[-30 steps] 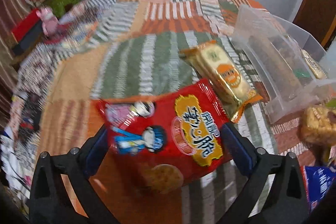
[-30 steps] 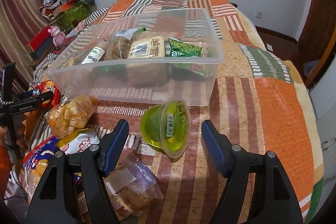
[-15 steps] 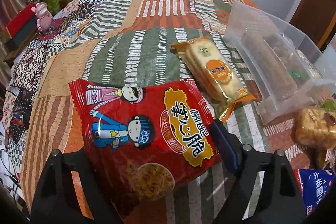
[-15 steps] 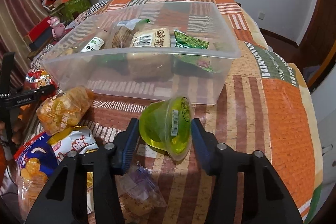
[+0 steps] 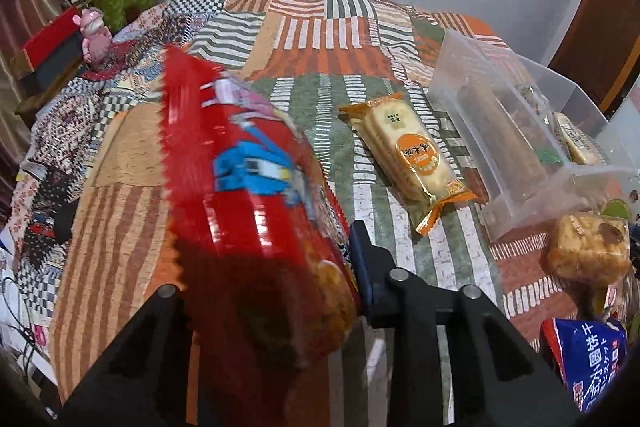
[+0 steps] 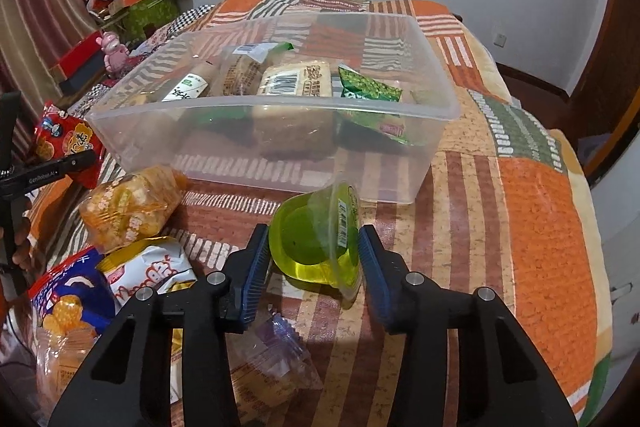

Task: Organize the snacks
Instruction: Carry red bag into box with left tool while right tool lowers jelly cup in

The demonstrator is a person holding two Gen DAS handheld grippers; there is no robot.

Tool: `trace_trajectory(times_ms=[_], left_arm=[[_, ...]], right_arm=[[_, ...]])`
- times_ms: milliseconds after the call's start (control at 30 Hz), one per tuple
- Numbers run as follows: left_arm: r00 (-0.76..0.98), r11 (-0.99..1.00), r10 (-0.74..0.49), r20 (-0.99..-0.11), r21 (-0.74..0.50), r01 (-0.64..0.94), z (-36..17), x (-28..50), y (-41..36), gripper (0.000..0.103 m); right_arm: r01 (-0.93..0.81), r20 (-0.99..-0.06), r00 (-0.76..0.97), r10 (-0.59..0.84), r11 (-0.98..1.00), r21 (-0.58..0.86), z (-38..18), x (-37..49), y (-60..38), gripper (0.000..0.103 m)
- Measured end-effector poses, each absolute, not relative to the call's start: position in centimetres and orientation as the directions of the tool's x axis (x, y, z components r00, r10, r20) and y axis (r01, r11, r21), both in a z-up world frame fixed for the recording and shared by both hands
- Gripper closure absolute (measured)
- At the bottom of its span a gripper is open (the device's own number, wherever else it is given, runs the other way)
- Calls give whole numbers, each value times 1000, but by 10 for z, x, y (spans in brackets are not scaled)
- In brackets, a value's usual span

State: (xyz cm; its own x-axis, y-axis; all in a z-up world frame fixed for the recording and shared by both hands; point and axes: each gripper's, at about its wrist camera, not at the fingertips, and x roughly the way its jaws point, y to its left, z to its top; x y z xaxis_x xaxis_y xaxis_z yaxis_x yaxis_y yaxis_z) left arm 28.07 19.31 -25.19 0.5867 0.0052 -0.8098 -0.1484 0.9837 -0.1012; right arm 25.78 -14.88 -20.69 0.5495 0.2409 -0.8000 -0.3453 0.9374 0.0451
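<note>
Gripping one snack apiece over a patchwork quilt (image 6: 540, 227), the left gripper (image 5: 276, 267) has clamped a red bag (image 5: 248, 187) and tipped it up off the covers, while the right gripper (image 6: 314, 259) pinches a green jelly cup (image 6: 316, 231) just before the clear bin (image 6: 280, 103). Pickup looks done; next, each snack likely needs carrying over the bin's rim and releasing among the packets inside.
</note>
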Motion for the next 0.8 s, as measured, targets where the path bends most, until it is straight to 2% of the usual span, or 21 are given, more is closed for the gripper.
trace_trajectory(times_ms=[167,433,800], left_arm=[[612,990,50,-789,-42,-134,-235,267,183,80],[660,995,57,-749,-15,-103,-200,250,164,80],[741,999,31,-671,-3,-44,-144,241,129,80]], right_arm=[[-343,-788,562,253,937,56,-201,255,-153,65],[-333,-775,573,265,940,75,-190,246,-163,65],[-333,-695,664,275,941,54,-147,235,-169,65]])
